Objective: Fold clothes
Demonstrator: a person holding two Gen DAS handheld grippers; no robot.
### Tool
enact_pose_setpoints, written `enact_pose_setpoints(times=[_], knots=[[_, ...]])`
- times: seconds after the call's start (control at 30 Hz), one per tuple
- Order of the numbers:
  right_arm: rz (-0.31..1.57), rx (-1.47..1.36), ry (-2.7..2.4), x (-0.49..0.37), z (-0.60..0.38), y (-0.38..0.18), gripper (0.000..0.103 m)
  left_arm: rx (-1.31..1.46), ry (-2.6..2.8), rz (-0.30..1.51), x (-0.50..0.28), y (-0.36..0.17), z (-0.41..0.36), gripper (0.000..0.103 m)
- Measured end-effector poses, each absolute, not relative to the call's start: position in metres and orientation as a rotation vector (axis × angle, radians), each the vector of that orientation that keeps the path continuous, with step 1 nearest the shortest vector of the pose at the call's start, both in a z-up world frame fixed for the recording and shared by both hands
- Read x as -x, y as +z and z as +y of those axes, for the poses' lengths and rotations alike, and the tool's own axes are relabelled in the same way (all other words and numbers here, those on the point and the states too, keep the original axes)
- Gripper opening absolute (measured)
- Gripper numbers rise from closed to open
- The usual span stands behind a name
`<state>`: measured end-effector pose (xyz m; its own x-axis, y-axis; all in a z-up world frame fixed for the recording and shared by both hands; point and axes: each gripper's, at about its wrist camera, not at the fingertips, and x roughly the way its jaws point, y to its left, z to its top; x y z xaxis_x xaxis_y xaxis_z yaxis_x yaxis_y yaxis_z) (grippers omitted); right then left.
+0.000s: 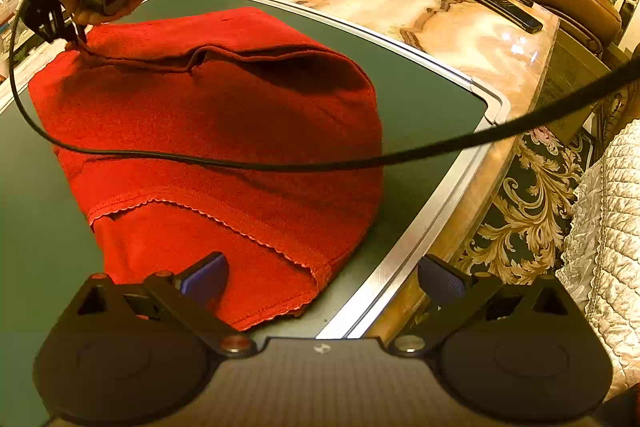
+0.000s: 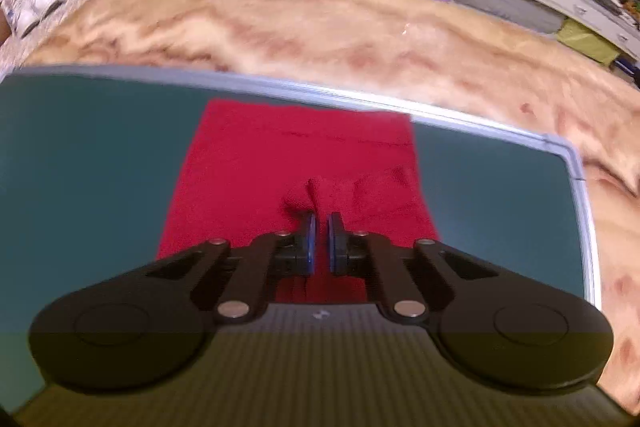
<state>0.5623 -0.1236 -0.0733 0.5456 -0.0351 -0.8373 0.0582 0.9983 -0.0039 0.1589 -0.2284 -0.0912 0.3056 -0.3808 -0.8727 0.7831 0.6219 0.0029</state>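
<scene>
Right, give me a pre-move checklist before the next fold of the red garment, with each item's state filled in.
1. Right gripper pinching the red garment: ok; its pads are nearly together on a raised pucker of cloth.
2. Left gripper free: ok; open, holding nothing, over the near hem.
3. Garment on the green mat: ok; all visible edges lie inside the frame.
4. Fabric flat: not ok; a ridge runs across the upper layer.
5. Black cable clear of the work: not ok; it hangs across the view above the garment.
6. Number of layers gripped: cannot tell.
</scene>
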Motion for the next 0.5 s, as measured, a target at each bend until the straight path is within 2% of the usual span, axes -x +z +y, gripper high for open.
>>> enact_pose_setpoints(times=[0.3, 0.5], knots=[[0.936, -0.077, -0.071, -0.592, -0.097, -0.036, 0.008, -0.483, -0.814, 0.982, -0.158, -0.091, -0.229, 0.103], [1.015, -0.074, -0.082, -0.637, -0.067, -0.067, 0.008, -0.489, -0.822, 0.978, -0.158, -0.091, -0.229, 0.103]])
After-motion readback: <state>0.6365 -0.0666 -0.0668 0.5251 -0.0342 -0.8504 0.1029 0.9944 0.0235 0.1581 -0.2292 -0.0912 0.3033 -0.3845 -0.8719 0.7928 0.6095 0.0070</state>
